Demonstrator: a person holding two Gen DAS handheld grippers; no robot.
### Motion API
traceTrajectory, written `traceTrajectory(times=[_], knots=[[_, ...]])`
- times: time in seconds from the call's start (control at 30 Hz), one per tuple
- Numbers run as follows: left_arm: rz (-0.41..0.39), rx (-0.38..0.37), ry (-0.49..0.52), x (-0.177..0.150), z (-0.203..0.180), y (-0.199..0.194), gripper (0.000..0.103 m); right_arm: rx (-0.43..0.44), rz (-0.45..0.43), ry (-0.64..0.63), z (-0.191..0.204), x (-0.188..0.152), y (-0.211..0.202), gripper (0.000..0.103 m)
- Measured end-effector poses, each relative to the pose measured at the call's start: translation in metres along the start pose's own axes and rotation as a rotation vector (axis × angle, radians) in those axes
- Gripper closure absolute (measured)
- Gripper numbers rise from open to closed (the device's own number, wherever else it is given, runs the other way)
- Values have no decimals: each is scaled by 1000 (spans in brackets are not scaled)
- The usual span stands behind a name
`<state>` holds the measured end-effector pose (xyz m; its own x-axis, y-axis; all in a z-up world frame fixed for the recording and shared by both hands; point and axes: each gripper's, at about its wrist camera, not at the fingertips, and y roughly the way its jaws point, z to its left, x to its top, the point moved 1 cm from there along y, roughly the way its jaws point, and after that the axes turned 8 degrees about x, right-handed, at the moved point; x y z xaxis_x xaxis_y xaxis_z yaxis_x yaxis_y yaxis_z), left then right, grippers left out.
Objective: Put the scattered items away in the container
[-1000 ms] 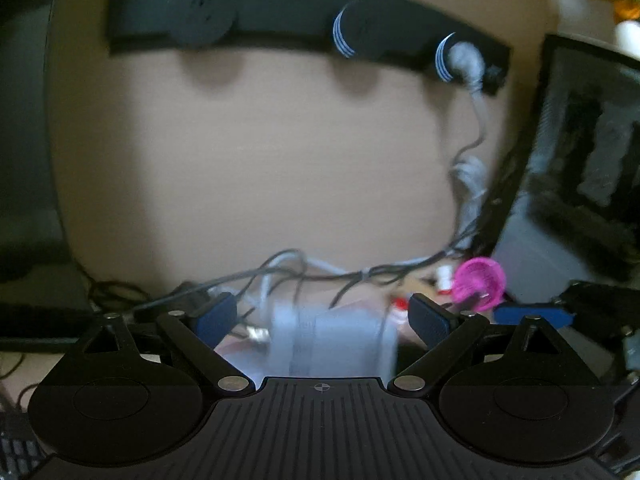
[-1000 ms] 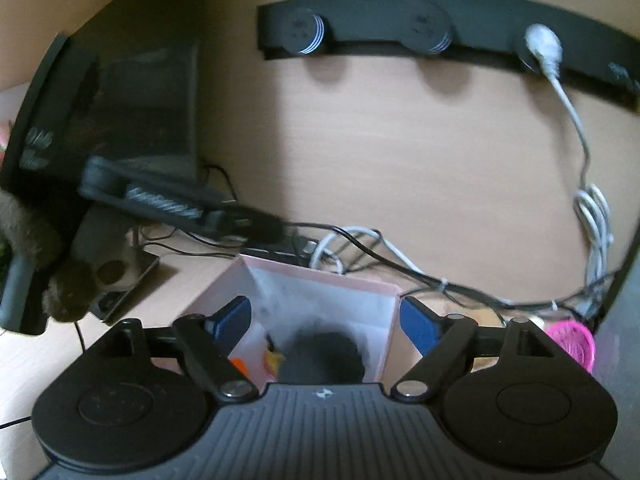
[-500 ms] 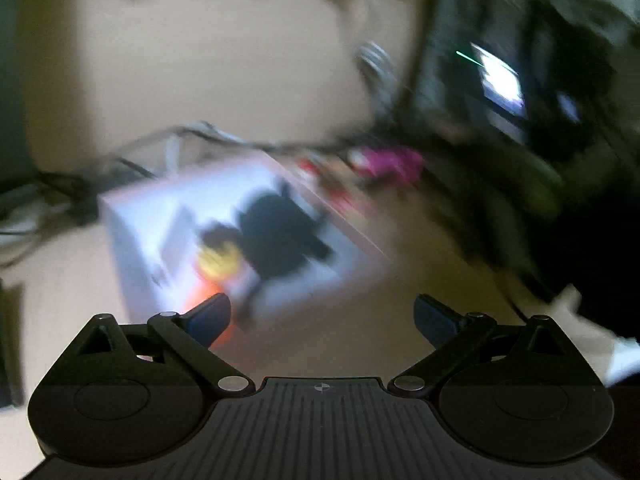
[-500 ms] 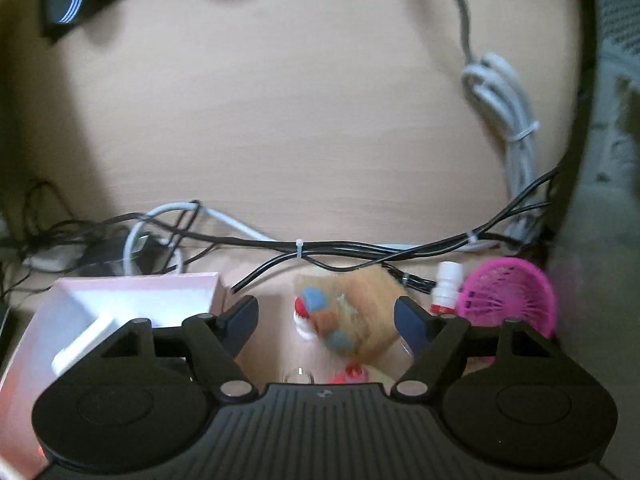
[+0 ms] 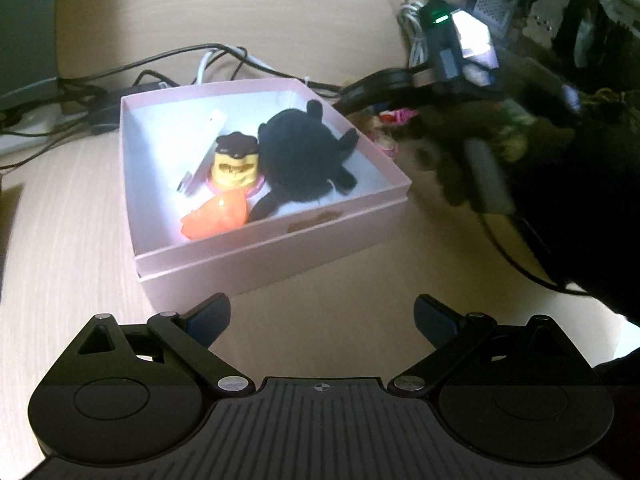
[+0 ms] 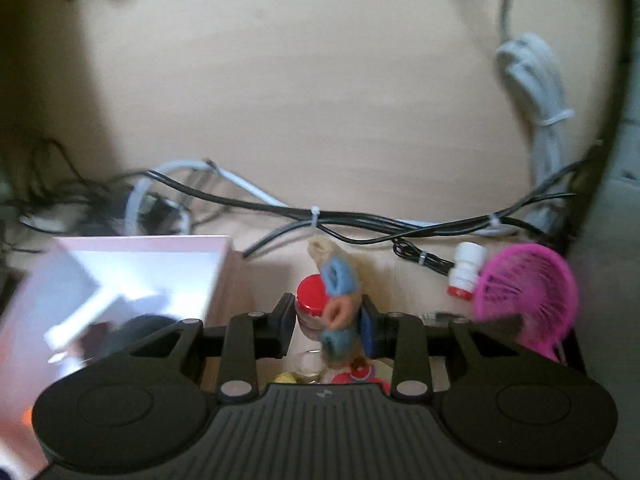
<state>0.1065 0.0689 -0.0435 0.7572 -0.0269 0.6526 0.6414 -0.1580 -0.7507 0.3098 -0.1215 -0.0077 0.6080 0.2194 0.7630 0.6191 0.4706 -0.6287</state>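
Left claw wide open, nothing between the fingers, hanging over bare worktop just in front of the pink box. Box holds a black plush, yellow figure, orange piece and a white strip half hidden behind them.

Right claw closing around a tan plush with blue and orange loops; a red-capped bottle is also in the gap, so can't tell which the pads actually bite. Lower items behind the claw body are cut off. Pink fan and small white bottle sit loose to the right. In the left view, that hand is a dark blur.
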Motion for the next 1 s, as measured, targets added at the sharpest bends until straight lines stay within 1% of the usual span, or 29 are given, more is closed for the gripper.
traceTrajectory(times=[0.1,0.17,0.23,0.33,0.4,0.43,0.5,0.53,0.57,0.63,0.7,0.87,0.93,1.0], knots=[[3,18,18,-6,-2,-4,2,11,-19,-43,10,-12,-45,71],[4,41,28,-12,-3,-6,2,34,-4,-95,20,-27,-75,71],[8,68,31,-18,-1,-9,2,60,26,-147,31,-45,-96,71],[13,104,25,-27,2,-17,2,85,80,-221,51,-75,-114,71],[12,122,19,-33,5,-24,2,114,120,-231,63,-93,-118,71],[11,129,13,-36,6,-28,2,142,136,-215,69,-101,-119,68],[14,140,0,-43,7,-36,2,201,147,-185,78,-110,-123,52],[15,144,-4,-46,7,-39,2,222,143,-188,84,-114,-128,38],[16,145,-5,-50,7,-44,2,229,135,-201,89,-118,-133,32],[22,137,-3,-59,7,-51,2,219,138,-216,94,-126,-141,30],[36,120,1,-68,6,-54,2,190,155,-195,94,-136,-146,30],[71,59,33,-85,-2,-52,2,17,192,-138,84,-167,-161,30],[80,34,45,-90,-8,-49,2,-25,199,-133,81,-178,-171,30],[73,24,65,-92,-15,-46,2,-39,202,-133,78,-184,-178,29]])
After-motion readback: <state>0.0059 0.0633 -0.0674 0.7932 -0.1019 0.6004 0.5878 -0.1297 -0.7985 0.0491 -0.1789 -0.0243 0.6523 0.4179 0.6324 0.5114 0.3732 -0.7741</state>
